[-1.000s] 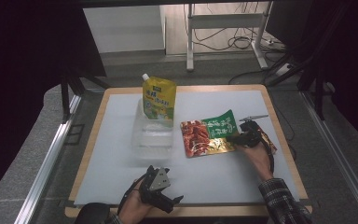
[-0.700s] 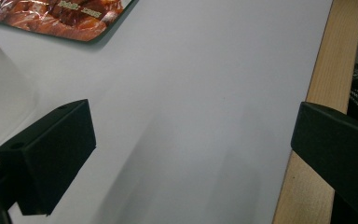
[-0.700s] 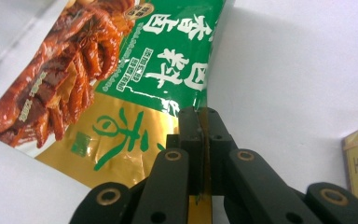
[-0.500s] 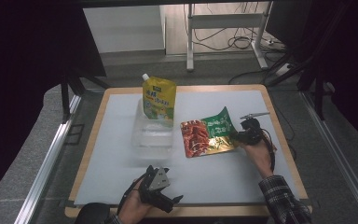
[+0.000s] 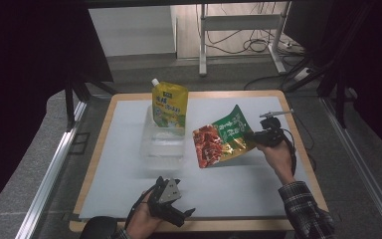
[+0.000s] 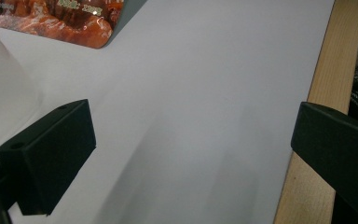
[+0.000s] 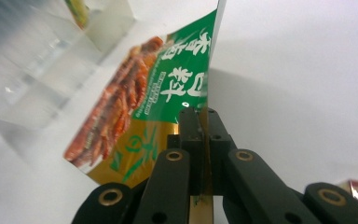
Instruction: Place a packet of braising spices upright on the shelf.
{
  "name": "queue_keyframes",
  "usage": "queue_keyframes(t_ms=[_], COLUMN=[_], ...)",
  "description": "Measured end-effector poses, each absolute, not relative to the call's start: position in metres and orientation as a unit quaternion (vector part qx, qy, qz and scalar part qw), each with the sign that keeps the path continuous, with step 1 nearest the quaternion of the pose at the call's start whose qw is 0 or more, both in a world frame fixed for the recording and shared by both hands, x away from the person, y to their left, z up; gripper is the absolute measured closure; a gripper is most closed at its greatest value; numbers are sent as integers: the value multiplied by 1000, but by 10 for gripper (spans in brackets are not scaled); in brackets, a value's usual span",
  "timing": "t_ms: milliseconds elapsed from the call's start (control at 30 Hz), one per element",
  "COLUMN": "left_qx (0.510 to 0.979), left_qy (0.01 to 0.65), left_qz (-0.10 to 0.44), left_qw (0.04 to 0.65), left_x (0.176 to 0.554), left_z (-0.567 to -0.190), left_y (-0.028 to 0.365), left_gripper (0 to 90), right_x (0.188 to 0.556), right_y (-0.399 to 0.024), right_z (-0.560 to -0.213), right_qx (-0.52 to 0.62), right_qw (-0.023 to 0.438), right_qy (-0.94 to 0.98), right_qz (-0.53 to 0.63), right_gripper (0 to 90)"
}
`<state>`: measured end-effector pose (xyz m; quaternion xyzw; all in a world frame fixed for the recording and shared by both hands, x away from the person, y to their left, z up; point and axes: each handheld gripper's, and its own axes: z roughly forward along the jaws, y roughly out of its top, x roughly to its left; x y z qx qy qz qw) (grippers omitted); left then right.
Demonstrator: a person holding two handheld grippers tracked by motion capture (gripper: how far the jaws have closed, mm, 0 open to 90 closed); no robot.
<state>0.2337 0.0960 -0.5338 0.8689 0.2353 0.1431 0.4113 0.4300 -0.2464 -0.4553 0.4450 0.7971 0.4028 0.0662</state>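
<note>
Lifting the red and green snack packet by one edge with the right hand-held gripper, jaws pinched tight on the packet's side, as seen close up in the right gripper view. Hanging tilted just above the white counter, a little to the right of the clear plastic box. Resting low near the front edge of the counter, the left hand-held gripper, jaws wide apart and holding nothing, with bare counter between them in the left gripper view.

Looks like the pick-up step, with the packet likely meant for the clear box. Next: carrying the packet over to the box, keeping the pinch firm so the slippery bag stays put, then lowering and letting go. Floppy bag, so slow moves needed.

Counting: one snack packet, one yellow spout pouch standing at the back of the box, one clear box, two hand-held grippers.
</note>
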Motion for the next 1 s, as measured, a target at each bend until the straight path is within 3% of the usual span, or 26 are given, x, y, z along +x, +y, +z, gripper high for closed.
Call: queue_keyframes(t_ms=[1000], left_qx=[837], left_qy=[275], left_qz=[165], left_qw=[444], left_x=[235], left_z=[-524], left_y=[110], left_gripper=[0], right_x=[433], right_y=[-189], right_z=[-348], right_qx=[318], right_qw=[131], right_qy=[853], right_qz=[393], right_gripper=[893])
